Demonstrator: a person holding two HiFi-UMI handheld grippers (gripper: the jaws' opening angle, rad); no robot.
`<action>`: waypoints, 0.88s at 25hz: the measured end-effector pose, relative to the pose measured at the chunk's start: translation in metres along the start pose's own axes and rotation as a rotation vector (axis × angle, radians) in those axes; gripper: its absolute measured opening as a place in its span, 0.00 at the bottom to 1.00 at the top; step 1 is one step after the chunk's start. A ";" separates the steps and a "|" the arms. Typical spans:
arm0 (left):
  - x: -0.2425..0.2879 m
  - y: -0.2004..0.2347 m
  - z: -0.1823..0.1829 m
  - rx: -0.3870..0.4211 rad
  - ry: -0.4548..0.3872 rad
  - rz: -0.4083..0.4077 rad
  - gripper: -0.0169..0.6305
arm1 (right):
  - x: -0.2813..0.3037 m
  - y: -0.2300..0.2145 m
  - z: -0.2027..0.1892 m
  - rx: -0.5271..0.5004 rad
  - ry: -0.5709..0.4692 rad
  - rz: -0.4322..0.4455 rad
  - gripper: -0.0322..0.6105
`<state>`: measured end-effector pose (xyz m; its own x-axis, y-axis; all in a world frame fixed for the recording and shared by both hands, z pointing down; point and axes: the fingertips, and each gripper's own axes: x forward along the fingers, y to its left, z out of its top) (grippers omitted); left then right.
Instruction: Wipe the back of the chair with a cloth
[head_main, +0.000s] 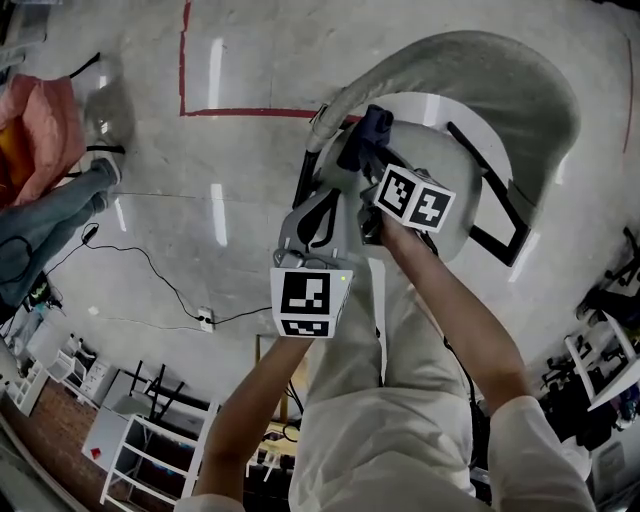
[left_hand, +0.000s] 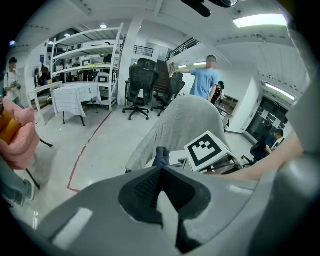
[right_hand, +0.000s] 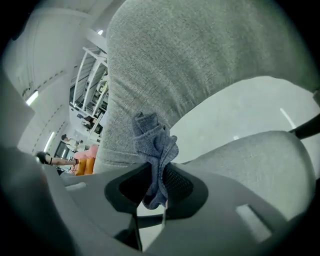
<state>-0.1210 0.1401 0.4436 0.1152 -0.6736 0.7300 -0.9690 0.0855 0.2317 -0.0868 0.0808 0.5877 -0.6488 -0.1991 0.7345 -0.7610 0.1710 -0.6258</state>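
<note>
Right gripper (right_hand: 159, 176) is clamped on the bunched-up cloth (right_hand: 154, 145), which sticks lengthwise out of the jaws, close by the side edge of the chair back (head_main: 480, 80). Left gripper (left_hand: 161, 172) is pinched closed on nothing, just beside it. There's plenty of bare floor (head_main: 240, 60) to the left.

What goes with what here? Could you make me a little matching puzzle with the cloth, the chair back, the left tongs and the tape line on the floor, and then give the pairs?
Things:
1. cloth
2. chair back
3. left tongs
4. tape line

Colour or state:
a. red, on the floor
b. shut, with nothing between them
c. grey fabric
d. blue, pinched in the right tongs

Pairs: 1-d, 2-c, 3-b, 4-a.
</note>
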 end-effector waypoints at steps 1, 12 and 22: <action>0.002 0.001 -0.001 -0.008 0.001 0.002 0.03 | 0.004 -0.001 0.001 0.005 0.001 0.002 0.20; 0.005 0.002 0.000 -0.060 0.000 0.012 0.03 | 0.044 0.003 0.002 0.085 0.072 0.052 0.20; -0.001 0.000 -0.003 -0.055 -0.006 0.004 0.03 | 0.026 0.036 0.008 0.071 0.038 0.154 0.20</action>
<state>-0.1207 0.1429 0.4444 0.1099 -0.6780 0.7268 -0.9559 0.1282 0.2642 -0.1306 0.0742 0.5822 -0.7580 -0.1393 0.6372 -0.6518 0.1275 -0.7476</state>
